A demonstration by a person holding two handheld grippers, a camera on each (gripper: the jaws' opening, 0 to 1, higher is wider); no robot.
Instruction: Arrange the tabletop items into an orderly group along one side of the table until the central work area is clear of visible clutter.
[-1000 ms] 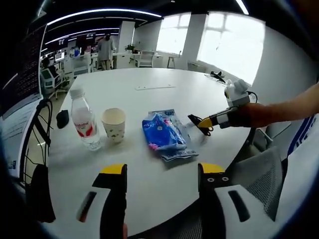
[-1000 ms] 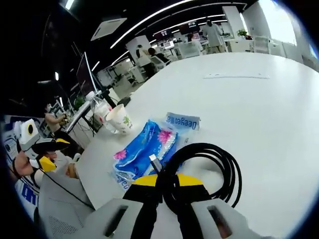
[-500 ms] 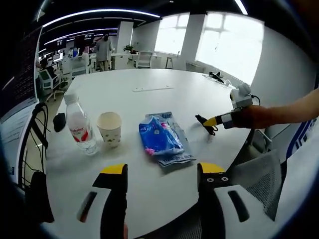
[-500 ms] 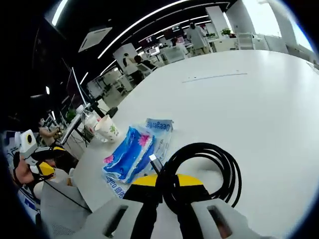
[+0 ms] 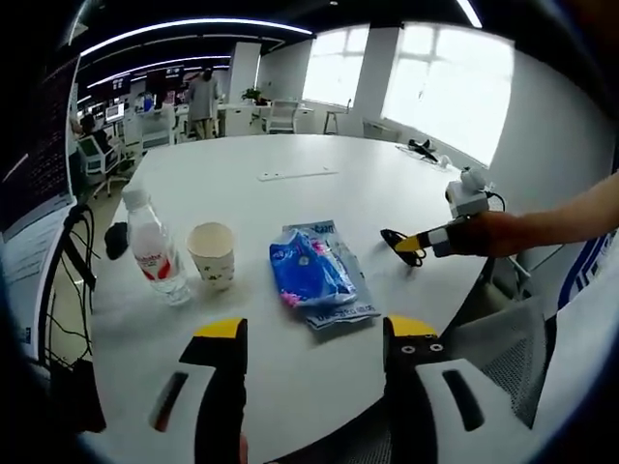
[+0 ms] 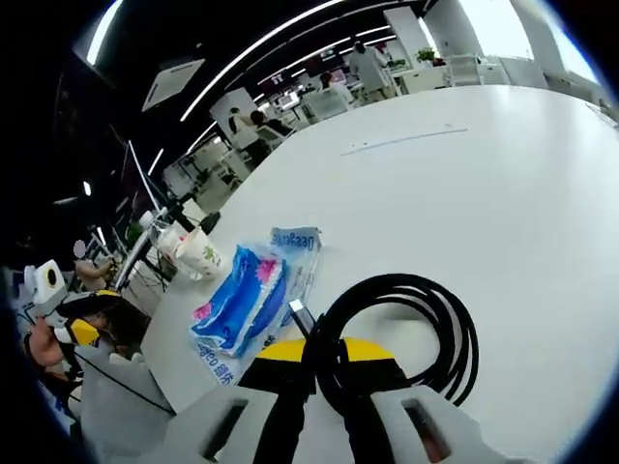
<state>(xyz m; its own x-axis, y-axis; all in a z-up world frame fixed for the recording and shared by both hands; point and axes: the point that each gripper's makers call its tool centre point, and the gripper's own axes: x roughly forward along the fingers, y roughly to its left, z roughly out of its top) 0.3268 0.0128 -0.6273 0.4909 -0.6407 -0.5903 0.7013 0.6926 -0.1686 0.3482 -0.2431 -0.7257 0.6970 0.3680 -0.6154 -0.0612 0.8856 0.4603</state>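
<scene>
Gripping a coiled black cable (image 6: 406, 324) in our right gripper (image 6: 324, 372), we see its yellow-tipped jaws pinched closed on the gathered loops while the rest of the coil lies on the round white tabletop (image 6: 503, 164). Just to the left of that coil in the right gripper view lies the blue plastic packet with pink flower print (image 6: 237, 300), resting on a flat clear wrapper. Beyond the packet, nearer the tabletop's edge, stand a white paper cup with a green motif (image 6: 201, 254) and a clear plastic water bottle with a red label (image 6: 166, 237), side by side.

From the left gripper view, our left gripper (image 5: 314, 338) hangs above the near edge of the tabletop with its jaws set wide apart and nothing between them. Ahead of it the bottle (image 5: 152, 253), the cup (image 5: 214, 253) and the packet (image 5: 311, 275) form a loose row. To the right of the packet, the right gripper (image 5: 401, 242) shows with the cable at its tips.
</scene>
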